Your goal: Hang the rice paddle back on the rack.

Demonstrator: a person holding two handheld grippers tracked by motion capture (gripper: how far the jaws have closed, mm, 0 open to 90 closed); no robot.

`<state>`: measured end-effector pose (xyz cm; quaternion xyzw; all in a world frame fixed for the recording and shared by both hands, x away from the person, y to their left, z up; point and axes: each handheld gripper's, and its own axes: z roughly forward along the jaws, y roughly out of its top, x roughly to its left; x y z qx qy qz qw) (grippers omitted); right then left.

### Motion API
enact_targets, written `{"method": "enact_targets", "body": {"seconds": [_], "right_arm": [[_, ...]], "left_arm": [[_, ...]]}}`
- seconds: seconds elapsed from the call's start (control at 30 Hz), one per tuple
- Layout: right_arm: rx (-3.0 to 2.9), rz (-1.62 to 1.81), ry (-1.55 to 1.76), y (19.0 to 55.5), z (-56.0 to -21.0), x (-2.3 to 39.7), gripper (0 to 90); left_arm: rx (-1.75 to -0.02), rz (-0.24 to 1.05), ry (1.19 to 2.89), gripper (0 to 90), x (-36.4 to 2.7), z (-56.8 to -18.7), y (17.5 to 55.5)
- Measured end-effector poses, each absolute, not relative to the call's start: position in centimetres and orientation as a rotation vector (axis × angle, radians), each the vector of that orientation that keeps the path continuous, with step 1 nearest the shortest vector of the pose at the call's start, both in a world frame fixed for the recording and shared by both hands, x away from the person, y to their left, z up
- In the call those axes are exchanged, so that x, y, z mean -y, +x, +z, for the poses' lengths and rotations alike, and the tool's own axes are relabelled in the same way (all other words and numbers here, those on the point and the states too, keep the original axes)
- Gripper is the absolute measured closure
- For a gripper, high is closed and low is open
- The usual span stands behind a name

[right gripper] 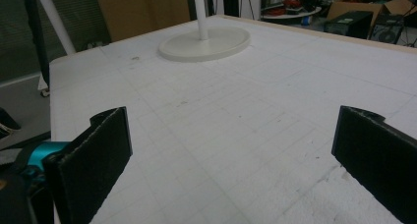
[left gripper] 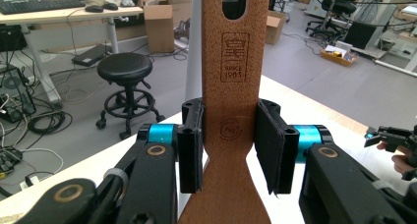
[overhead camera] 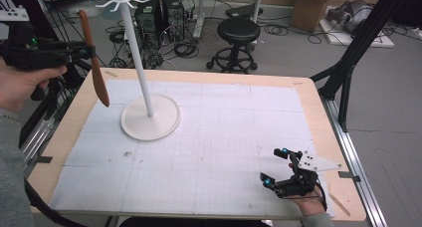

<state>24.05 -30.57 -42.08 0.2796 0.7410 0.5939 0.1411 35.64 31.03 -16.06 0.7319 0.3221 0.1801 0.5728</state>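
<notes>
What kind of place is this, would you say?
Most likely a robotics lab or workshop: computer towers with tangled cables on the floor, a rolling black stool, cardboard boxes, and a gridded white mat covering the wooden test table.

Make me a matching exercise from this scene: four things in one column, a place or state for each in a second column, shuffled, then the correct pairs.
Things:
1. wooden spatula
2. white hook stand
3. right gripper
4. black stool

Places or states:
A. on the floor beyond the table
B. clamped in the left gripper, held up in the air
C. jaws open, low over the mat's near right corner
D. standing on the white mat, left of centre

Pairs: 1-B, 2-D, 3-C, 4-A
</notes>
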Motion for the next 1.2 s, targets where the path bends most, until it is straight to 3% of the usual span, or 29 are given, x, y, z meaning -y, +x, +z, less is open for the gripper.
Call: {"method": "enact_targets", "body": {"seconds": [1.2], "right_arm": [[-2.155,1.705,0.804,24.2,-42.3,30.5,0.3]], "left_arm": [[-0.798,0.504,1.73,65.0,-29.1,-14.1,36.8]]}}
